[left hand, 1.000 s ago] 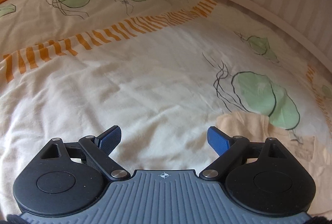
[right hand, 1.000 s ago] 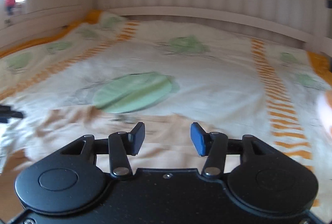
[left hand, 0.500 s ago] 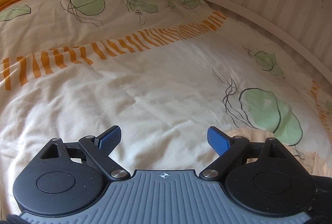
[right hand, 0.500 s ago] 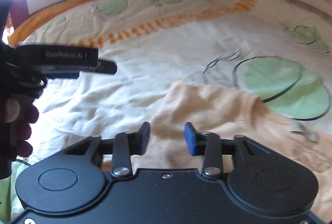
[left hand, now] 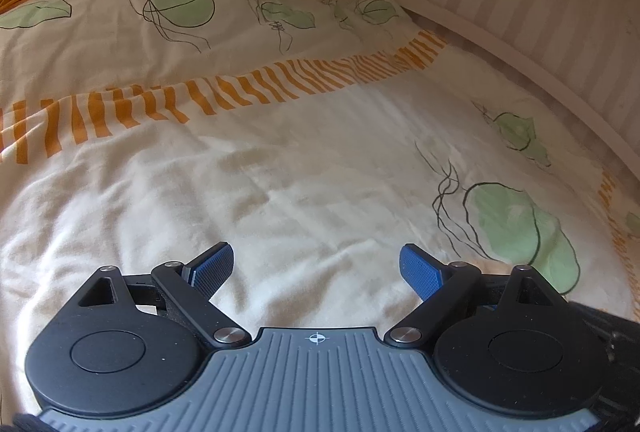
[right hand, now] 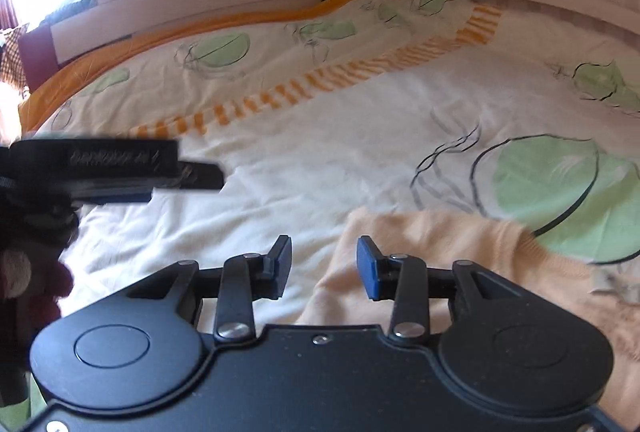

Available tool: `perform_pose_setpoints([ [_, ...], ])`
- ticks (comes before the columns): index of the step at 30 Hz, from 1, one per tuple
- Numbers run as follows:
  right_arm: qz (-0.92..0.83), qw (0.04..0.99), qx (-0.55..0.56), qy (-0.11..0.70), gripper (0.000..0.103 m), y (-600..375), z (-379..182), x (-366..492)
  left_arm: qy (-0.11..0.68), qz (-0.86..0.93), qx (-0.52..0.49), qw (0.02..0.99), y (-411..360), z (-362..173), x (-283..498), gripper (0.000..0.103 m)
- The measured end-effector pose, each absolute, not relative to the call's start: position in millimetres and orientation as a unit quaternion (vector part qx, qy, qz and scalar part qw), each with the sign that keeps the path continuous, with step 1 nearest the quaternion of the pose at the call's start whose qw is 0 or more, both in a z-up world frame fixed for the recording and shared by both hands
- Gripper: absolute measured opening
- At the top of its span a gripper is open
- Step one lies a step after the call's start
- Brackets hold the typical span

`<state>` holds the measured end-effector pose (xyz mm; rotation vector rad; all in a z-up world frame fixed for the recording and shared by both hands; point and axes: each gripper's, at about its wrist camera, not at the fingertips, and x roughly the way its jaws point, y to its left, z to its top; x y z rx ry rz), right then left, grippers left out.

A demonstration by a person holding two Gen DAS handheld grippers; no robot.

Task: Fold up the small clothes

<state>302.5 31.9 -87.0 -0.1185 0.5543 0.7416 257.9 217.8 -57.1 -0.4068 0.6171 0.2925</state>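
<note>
A small peach knit garment lies on the bed cover at the lower right of the right wrist view, with a ribbed hem toward the green leaf print. My right gripper is open and empty, just above the garment's left edge. My left gripper is wide open and empty over bare cream bed cover; only a peach sliver of the garment shows behind its right finger. The left gripper also shows from the side, blurred, in the right wrist view.
The cream bed cover has green leaf prints and an orange striped band. White slatted bed rails run along the far and right sides. A gloved hand holds the left gripper at the left edge.
The right gripper has swung left and come down over the peach garment's left edge, with its jaws a little wider. The left gripper has drifted left, so the garment has nearly left its view.
</note>
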Motion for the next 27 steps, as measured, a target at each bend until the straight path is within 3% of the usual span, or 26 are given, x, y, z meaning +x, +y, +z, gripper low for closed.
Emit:
perform_pose_setpoints([
  [10, 0.387, 0.864, -0.106, 0.305, 0.048, 52, -86, 364, 0.311, 0.128, -0.198, 0.92, 216, -61, 260, 0.091],
  [11, 0.396, 0.854, -0.113, 0.318, 0.037, 56, -89, 367, 0.312, 0.126, -0.199, 0.921, 216, -61, 260, 0.091],
  [12, 0.409, 0.845, -0.119, 0.324, 0.009, 59, -91, 367, 0.311, 0.124, -0.198, 0.921, 216, -61, 260, 0.091],
  [16, 0.384, 0.858, -0.11, 0.322, 0.01, 68, -98, 374, 0.316, 0.116, -0.19, 0.922, 212, -62, 261, 0.091],
  [20, 0.351, 0.878, -0.06, 0.319, 0.022, 63, -102, 387, 0.322, 0.112, -0.189, 0.921, 212, -64, 262, 0.091],
  [24, 0.343, 0.902, 0.006, 0.263, 0.054, 32, -81, 367, 0.327, 0.102, -0.184, 0.921, 208, -65, 263, 0.091],
  [27, 0.313, 0.917, 0.029, 0.244, 0.056, -2, -66, 341, 0.333, 0.065, -0.171, 0.925, 196, -65, 265, 0.091],
])
